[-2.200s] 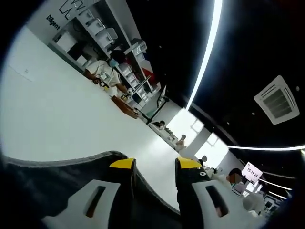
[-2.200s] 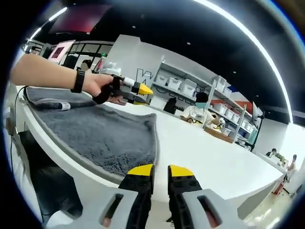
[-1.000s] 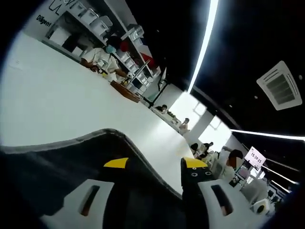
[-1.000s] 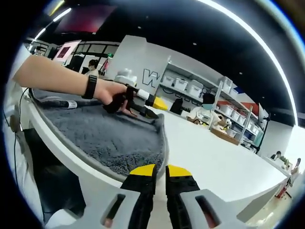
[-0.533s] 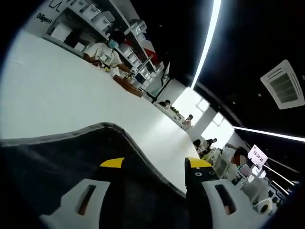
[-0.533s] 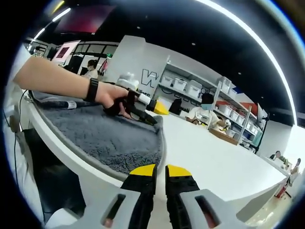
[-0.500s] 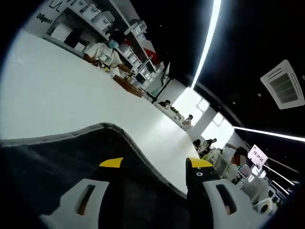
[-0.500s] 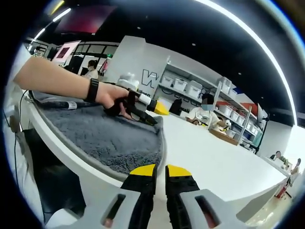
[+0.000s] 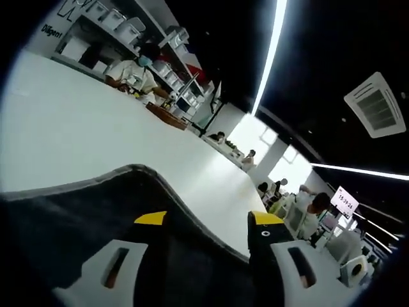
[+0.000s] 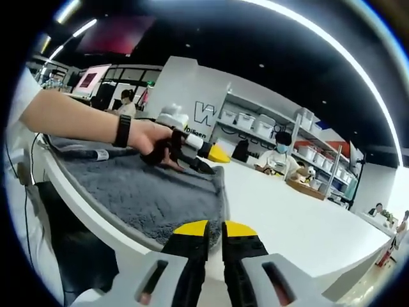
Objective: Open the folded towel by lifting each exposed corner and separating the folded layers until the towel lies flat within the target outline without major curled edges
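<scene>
the grey towel (image 10: 150, 192) lies spread on the white table (image 10: 287, 220), its bound edge running along the table's near rim. in the left gripper view the left gripper (image 9: 208, 220) has its jaws wide apart, and the towel's raised edge (image 9: 137, 176) passes between them; whether they pinch it i cannot tell. in the right gripper view that gripper (image 10: 204, 153), held in a hand (image 10: 150, 137) with a dark wristband, sits at the towel's far corner. the right gripper (image 10: 214, 227) has its yellow tips nearly together, holding nothing, just off the towel's near edge.
</scene>
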The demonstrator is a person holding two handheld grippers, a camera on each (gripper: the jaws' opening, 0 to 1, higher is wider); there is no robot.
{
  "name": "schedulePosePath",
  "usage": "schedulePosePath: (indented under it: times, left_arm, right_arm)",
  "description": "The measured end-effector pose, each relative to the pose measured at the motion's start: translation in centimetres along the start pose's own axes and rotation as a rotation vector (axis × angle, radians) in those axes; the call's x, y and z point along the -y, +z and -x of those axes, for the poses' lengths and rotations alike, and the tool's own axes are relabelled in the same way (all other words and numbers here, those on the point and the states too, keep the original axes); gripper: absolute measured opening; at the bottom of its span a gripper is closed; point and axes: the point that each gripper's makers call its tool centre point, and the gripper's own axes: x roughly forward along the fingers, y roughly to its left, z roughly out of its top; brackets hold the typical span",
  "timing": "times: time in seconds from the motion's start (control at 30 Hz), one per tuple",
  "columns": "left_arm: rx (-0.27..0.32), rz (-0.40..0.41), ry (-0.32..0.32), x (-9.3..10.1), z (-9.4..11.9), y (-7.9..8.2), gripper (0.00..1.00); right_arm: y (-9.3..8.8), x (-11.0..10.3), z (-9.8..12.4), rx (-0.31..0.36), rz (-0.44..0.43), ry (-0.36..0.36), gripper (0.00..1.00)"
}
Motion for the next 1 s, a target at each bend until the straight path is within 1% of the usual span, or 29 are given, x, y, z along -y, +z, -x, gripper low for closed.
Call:
schedulePosePath:
  times: [0.07, 0.13, 0.17, 0.23, 0.3, 0.37, 0.47, 0.53, 0.6, 0.7, 0.73, 0.8, 0.83, 0.87, 0.9, 0.93, 0.97, 1.0]
  left_arm:
    - [0.013, -0.020, 0.001, 0.2, 0.3, 0.2, 0.47]
    - [0.006, -0.030, 0.002, 0.4, 0.6, 0.2, 0.47]
    - [0.017, -0.042, 0.002, 0.5, 0.8, 0.2, 0.47]
    - [0.012, -0.042, 0.000, 0.7, 1.0, 0.0, 0.47]
    - [-0.011, -0.047, -0.028, 1.3, 1.3, -0.6, 0.48]
    - [-0.013, -0.061, -0.040, 2.1, 1.4, -0.9, 0.49]
    - [-0.015, -0.078, -0.034, 2.4, 1.6, -1.2, 0.48]
    - [-0.021, -0.097, -0.037, 2.3, 1.4, -0.6, 0.48]
    - [-0.019, -0.115, -0.043, 2.5, 1.5, -0.5, 0.49]
    - [-0.034, -0.141, -0.051, 3.5, 1.7, -1.2, 0.51]
    - [-0.044, -0.163, -0.066, 4.1, 2.0, -1.4, 0.52]
    - [-0.034, -0.181, -0.068, 4.5, 2.3, -1.5, 0.53]
    - [-0.047, -0.228, -0.082, 4.9, 2.5, -1.8, 0.54]
    - [-0.053, -0.244, -0.077, 5.0, 2.6, -2.1, 0.56]
    - [-0.041, -0.232, -0.074, 5.2, 2.7, -2.2, 0.57]
    - [-0.043, -0.241, -0.088, 5.3, 2.7, -2.1, 0.57]
    - [-0.060, -0.252, -0.093, 5.4, 2.7, -2.4, 0.57]
    - [-0.068, -0.275, -0.085, 5.6, 2.9, -2.9, 0.57]
  right_arm:
    - [0.1, -0.1, 0.0, 0.005, -0.008, 0.005, 0.03]
    - [0.3, -0.1, 0.0, 0.012, -0.014, 0.010, 0.03]
    - [0.4, -0.1, 0.0, 0.016, -0.019, 0.014, 0.03]
    - [0.4, -0.1, 0.0, 0.021, -0.031, 0.020, 0.04]
    - [0.4, -0.3, -0.1, 0.028, -0.043, 0.034, 0.05]
    - [0.3, -0.5, -0.1, 0.027, -0.055, 0.052, 0.05]
    - [0.2, -0.7, -0.1, 0.023, -0.053, 0.061, 0.07]
    - [0.2, -0.6, -0.1, 0.024, -0.059, 0.061, 0.09]
    - [0.3, -0.7, -0.2, 0.023, -0.062, 0.072, 0.12]
    - [0.5, -0.8, -0.3, 0.028, -0.073, 0.076, 0.13]
    - [0.7, -1.0, -0.3, 0.034, -0.074, 0.089, 0.14]
    - [1.1, -1.2, -0.3, 0.044, -0.077, 0.105, 0.18]
    - [1.3, -1.1, -0.3, 0.046, -0.074, 0.112, 0.20]
    - [1.4, -1.0, -0.3, 0.046, -0.077, 0.115, 0.22]
    - [1.7, -1.0, -0.3, 0.054, -0.081, 0.123, 0.22]
    - [1.9, -1.1, -0.2, 0.065, -0.094, 0.134, 0.23]
    - [2.0, -1.1, -0.2, 0.067, -0.097, 0.136, 0.23]
    - [2.0, -1.2, -0.1, 0.068, -0.096, 0.140, 0.23]
